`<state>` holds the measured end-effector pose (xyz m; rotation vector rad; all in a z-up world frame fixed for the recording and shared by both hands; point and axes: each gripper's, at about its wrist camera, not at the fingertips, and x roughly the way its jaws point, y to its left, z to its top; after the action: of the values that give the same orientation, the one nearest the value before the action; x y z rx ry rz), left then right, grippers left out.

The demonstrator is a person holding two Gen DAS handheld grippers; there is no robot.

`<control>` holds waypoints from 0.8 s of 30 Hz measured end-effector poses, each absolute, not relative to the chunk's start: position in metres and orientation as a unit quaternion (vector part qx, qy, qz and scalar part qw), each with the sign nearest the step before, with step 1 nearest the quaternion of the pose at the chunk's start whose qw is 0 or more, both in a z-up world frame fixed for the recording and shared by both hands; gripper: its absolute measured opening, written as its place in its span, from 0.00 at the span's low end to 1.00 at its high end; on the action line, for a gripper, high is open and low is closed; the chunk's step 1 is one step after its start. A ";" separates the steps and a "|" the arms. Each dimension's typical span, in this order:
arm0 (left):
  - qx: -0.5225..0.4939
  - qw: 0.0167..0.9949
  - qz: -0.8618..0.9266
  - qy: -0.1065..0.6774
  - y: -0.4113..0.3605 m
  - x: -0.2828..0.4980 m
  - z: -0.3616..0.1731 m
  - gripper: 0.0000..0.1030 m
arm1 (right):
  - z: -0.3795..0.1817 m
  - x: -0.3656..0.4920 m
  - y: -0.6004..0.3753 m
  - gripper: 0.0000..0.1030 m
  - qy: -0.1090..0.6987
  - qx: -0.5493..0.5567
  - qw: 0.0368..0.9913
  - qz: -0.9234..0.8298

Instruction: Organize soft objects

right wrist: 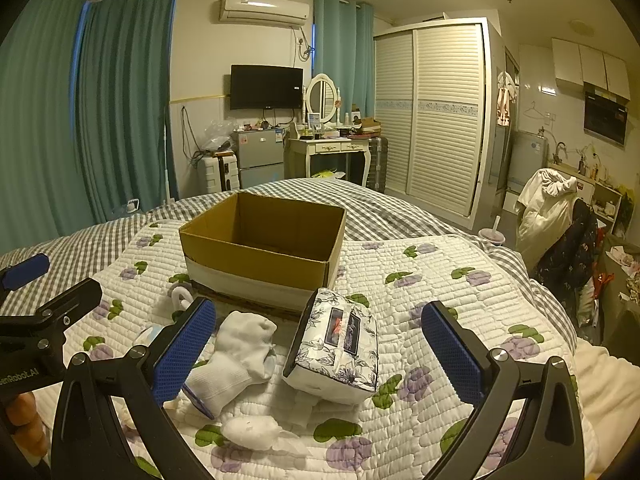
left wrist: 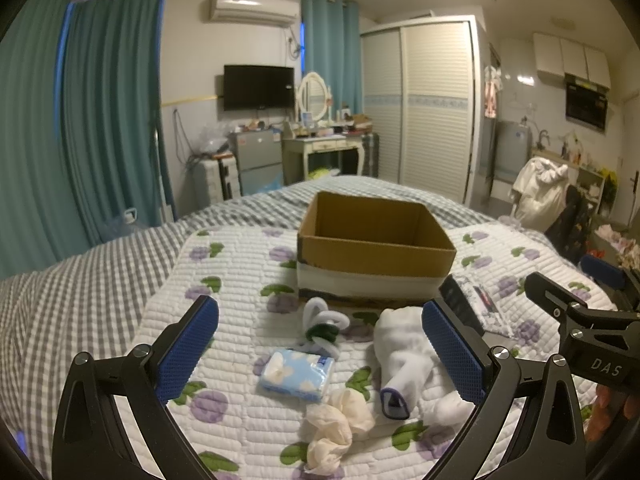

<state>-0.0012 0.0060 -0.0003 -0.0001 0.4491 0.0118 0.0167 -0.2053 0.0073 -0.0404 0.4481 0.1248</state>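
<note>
Soft objects lie grouped on a quilted floral blanket (left wrist: 240,272) spread over a grey gingham bed (left wrist: 80,280), all just in front of an open cardboard box (left wrist: 376,248) whose visible interior holds nothing.

Left wrist view, clock positions from frame centre:
- Left gripper (left wrist: 320,354): jaws wide apart, nothing between the blue pads (left wrist: 188,344); it hovers over the pile, low in frame at 6 o'clock.
- Pocket tissue pack (left wrist: 296,374), blue with white flowers, flat on the blanket between the fingers.
- Fuzzy white and green loops (left wrist: 324,328) at 12 o'clock of the pack, near the box's front wall.
- White socks (left wrist: 404,364) at 3 o'clock of the pack, one cuff edged dark blue; partly hidden by the right-hand pad.
- Crumpled cream tissue wad (left wrist: 336,428) at 6 o'clock of the pack, just beside the socks.

Right wrist view:
- Right gripper (right wrist: 318,354): jaws wide apart, gripping nothing.
- Floral-print soft tissue pack (right wrist: 336,348) tilted up on one end between the fingers, just in front of the box's near right corner.
- Socks at 9 o'clock of this pack, just beside it.
- Small white wad (right wrist: 252,432) at 7 o'clock of the pack; cannot tell what it is made of.
</note>
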 end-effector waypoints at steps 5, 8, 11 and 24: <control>0.000 0.975 0.006 0.223 0.006 -0.001 0.000 1.00 | 0.007 0.017 -0.205 1.00 0.222 -0.020 0.973 0.062; -0.001 0.975 0.006 0.223 0.007 -0.001 0.000 1.00 | 0.007 0.016 -0.205 1.00 0.223 -0.020 0.973 0.062; -0.001 0.975 0.006 0.222 0.006 -0.001 0.000 1.00 | 0.007 0.016 -0.205 1.00 0.223 -0.020 0.973 0.062; -0.012 0.970 -0.004 0.241 0.000 0.009 0.003 1.00 | 0.009 0.015 -0.206 1.00 0.227 -0.023 0.971 0.073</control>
<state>0.0093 0.0003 0.0027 -0.0242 0.4866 -0.0084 0.0151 -0.2062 0.0090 -0.0464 0.4591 0.1470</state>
